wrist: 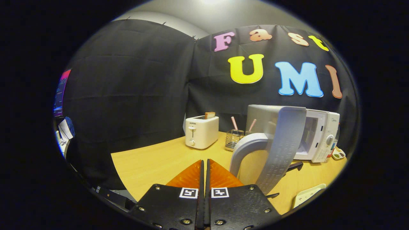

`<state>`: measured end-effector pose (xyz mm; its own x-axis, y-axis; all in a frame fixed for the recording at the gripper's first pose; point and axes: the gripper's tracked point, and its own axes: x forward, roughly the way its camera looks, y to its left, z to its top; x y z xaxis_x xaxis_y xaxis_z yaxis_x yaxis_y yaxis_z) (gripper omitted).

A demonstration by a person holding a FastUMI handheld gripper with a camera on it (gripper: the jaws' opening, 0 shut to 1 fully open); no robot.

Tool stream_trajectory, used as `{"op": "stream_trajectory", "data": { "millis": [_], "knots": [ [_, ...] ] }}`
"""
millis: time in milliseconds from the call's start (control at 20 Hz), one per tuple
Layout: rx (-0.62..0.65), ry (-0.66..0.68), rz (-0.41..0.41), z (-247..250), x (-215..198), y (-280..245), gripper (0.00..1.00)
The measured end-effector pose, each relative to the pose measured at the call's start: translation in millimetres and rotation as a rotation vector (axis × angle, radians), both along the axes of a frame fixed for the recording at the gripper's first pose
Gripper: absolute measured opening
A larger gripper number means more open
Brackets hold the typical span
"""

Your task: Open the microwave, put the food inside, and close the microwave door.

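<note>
The white microwave (321, 134) stands on the wooden table (153, 163), beyond my fingers and to their right. Its door (282, 143) is swung wide open, edge-on toward me, and the curved grey handle (247, 145) on it arches just right of my fingertips. The lit cavity (308, 134) is partly hidden behind the door, so I cannot tell what is inside. My gripper (204, 161) hovers low over the table with the orange fingers (191, 175) pressed together and nothing between them.
A white toaster (201, 131) with a slice of bread (210, 115) in its slot stands ahead of the fingers. Between toaster and microwave sits a wire basket (233, 140) with straws. A white power strip (308, 194) lies near the right, and a paint palette (338, 154) sits beside the microwave.
</note>
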<state>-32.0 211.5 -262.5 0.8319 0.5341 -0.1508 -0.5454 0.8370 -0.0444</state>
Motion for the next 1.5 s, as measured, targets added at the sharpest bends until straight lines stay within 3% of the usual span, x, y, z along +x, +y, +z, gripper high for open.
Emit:
{"op": "stream_trajectory", "data": {
  "millis": [500, 750, 1500],
  "knots": [
    [-0.039, -0.036, -0.287, 8, 95, -133, 0.01],
    [-0.017, -0.016, -0.389, 1, 140, -181, 0.01],
    [-0.011, 0.019, -0.563, -8, 248, -252, 0.01]
  ]
}}
